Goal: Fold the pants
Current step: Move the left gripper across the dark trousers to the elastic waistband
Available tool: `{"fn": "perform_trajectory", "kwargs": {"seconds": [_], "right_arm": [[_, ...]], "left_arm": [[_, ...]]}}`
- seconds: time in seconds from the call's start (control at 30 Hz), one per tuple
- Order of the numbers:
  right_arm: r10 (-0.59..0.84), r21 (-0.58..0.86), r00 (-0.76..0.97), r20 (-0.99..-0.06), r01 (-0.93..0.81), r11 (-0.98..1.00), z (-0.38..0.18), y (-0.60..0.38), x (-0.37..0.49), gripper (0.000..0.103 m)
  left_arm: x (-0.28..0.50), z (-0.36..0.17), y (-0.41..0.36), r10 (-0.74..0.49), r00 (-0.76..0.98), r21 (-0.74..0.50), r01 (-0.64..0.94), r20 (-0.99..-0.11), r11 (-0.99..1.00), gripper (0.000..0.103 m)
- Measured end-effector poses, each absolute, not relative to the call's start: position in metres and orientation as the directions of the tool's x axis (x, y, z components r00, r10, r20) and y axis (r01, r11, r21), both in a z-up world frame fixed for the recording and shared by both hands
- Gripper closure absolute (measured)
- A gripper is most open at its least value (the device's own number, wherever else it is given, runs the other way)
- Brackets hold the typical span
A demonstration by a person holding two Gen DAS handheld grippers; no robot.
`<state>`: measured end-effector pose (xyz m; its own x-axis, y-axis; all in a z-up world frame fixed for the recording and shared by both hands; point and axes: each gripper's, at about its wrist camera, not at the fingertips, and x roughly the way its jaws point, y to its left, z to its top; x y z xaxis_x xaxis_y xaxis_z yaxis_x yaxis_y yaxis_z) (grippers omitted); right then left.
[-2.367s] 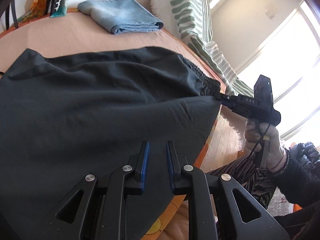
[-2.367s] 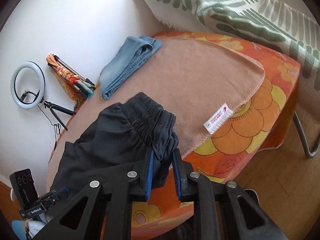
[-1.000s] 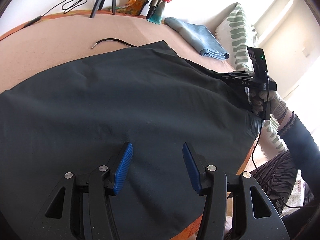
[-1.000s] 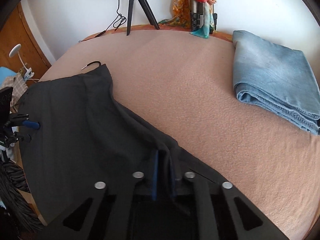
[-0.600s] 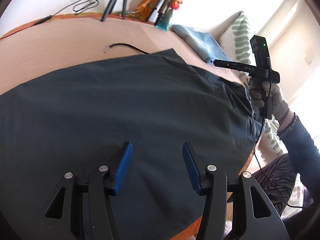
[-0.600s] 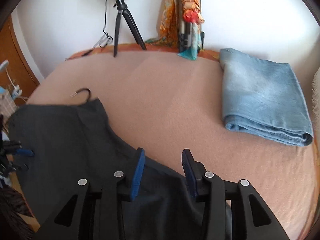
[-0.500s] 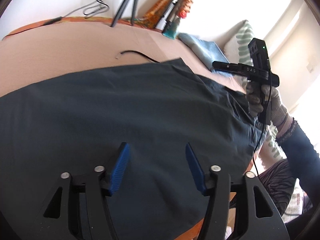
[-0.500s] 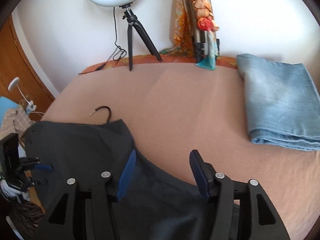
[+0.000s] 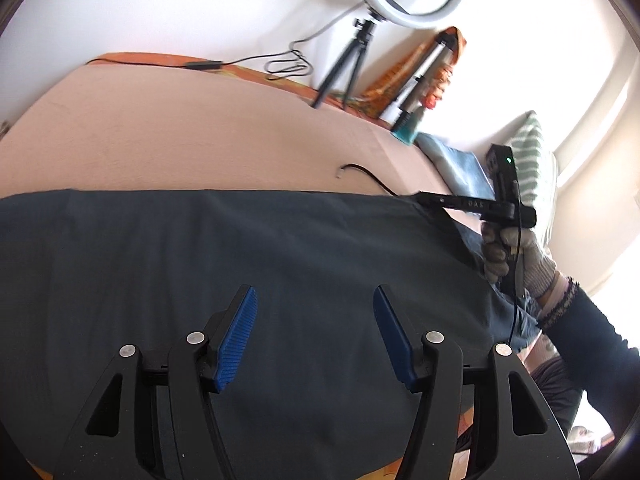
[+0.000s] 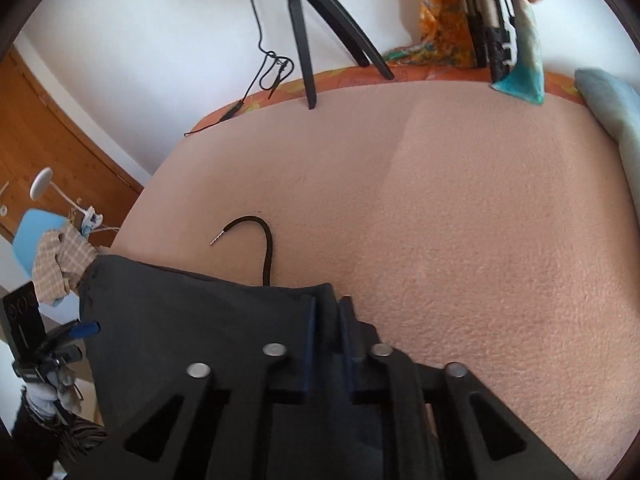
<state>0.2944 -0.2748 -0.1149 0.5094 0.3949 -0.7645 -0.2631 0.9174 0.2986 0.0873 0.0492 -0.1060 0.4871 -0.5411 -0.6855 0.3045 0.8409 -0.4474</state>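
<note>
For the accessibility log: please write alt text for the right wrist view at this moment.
The right tool is shut on a corner of the dark pants, which lie on a pink blanket. A black drawstring curls out past the pants' edge, and the open left tool shows at far left.

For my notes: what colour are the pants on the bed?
Dark charcoal, nearly black pants; clearest in the left wrist view.

Matt dark woven cloth pants (image 9: 280,248) on a fuzzy, nubbly peach fleece blanket (image 10: 460,200).
</note>
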Motion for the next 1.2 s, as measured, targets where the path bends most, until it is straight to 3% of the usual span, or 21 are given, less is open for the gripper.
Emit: {"fn": "perform_trajectory", "kwargs": {"seconds": [0.27,0.4,0.47,0.5,0.53,0.6,0.8,1.03,1.2], "right_arm": [[0.192,0.118,0.539,-0.820,-0.169,0.978,-0.118,-0.266,0.305,0.103],[0.161,0.121,0.558,-0.814,-0.108,0.987,-0.113,-0.276,0.300,0.102],[0.171,0.136,0.572,-0.802,-0.104,0.985,-0.104,-0.279,0.294,0.098],[0.181,0.149,0.583,-0.792,-0.104,0.983,-0.098,-0.278,0.290,0.092],[0.190,0.157,0.598,-0.779,-0.108,0.982,-0.092,-0.278,0.282,0.079],[0.198,0.157,0.620,-0.759,-0.122,0.980,-0.080,-0.273,0.270,0.071],[0.240,0.168,0.644,-0.726,-0.172,0.971,-0.053,-0.256,0.224,0.066],[0.345,0.259,0.658,-0.670,-0.228,0.939,-0.040,-0.227,0.183,0.048],[0.378,0.249,0.638,-0.671,-0.286,0.925,-0.044,-0.204,0.160,0.047]], "left_arm": [[0.070,-0.099,0.097,-0.489,0.532,-0.484,0.162,-0.691,0.860,0.043],[0.051,-0.089,0.130,-0.456,0.587,-0.504,0.094,-0.668,0.859,0.043],[0.044,-0.087,0.148,-0.420,0.623,-0.502,0.049,-0.660,0.863,0.043],[0.041,-0.087,0.163,-0.410,0.637,-0.520,0.017,-0.652,0.854,0.043],[0.039,-0.088,0.174,-0.407,0.650,-0.542,-0.009,-0.642,0.841,0.043],[0.033,-0.092,0.205,-0.393,0.681,-0.594,-0.076,-0.618,0.801,0.043],[0.018,-0.103,0.281,-0.276,0.744,-0.635,-0.249,-0.609,0.731,0.043],[0.014,-0.127,0.325,-0.184,0.735,-0.635,-0.397,-0.652,0.663,0.043],[0.018,-0.137,0.340,-0.141,0.722,-0.612,-0.446,-0.677,0.653,0.043]]}}
